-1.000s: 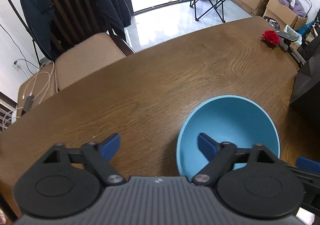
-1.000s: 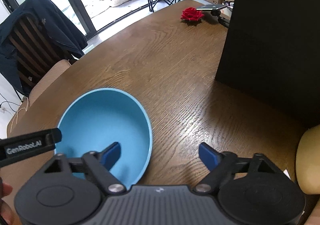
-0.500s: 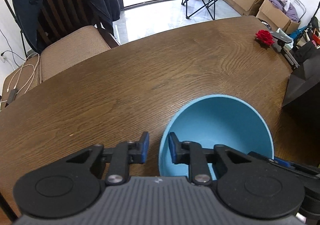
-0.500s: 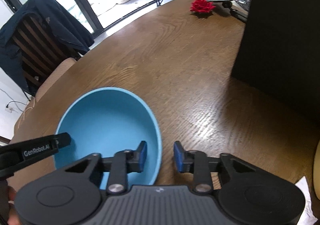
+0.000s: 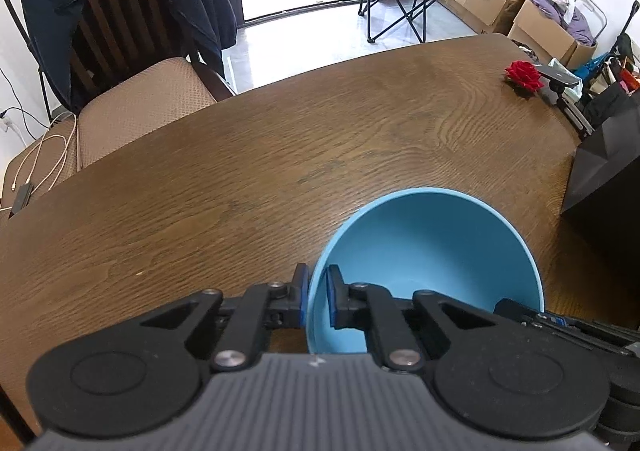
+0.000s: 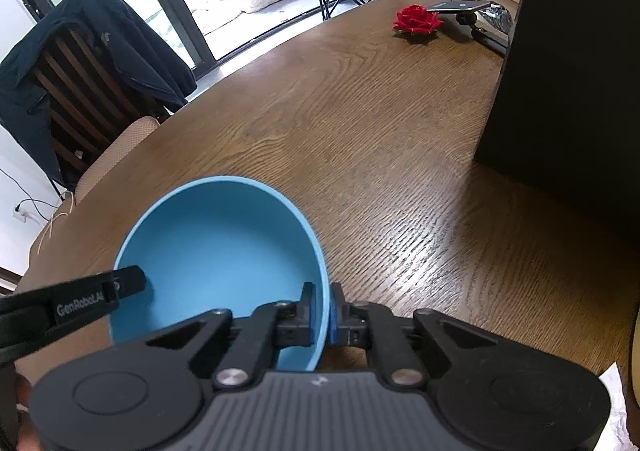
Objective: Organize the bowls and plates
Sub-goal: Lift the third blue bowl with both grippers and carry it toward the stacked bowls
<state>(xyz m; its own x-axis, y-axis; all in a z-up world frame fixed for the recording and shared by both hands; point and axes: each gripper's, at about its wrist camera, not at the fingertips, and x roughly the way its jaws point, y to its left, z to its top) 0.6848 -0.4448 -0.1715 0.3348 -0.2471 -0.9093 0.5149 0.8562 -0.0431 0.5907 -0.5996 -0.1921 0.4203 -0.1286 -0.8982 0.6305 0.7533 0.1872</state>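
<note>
On the tabletop (image 5: 280,171) near its front edge sits a blue bowl (image 5: 436,243). Left claw (image 5: 317,301) has just closed onto its left rim. Right claw (image 6: 322,313) has just closed onto the right rim.

Both grippers black w/ ribbed grey housing, round discs, silver screws. Left gripper (image 5: 317,299), right gripper (image 6: 322,313): blue pads; left finger marked "GenRobot.AI".
</note>
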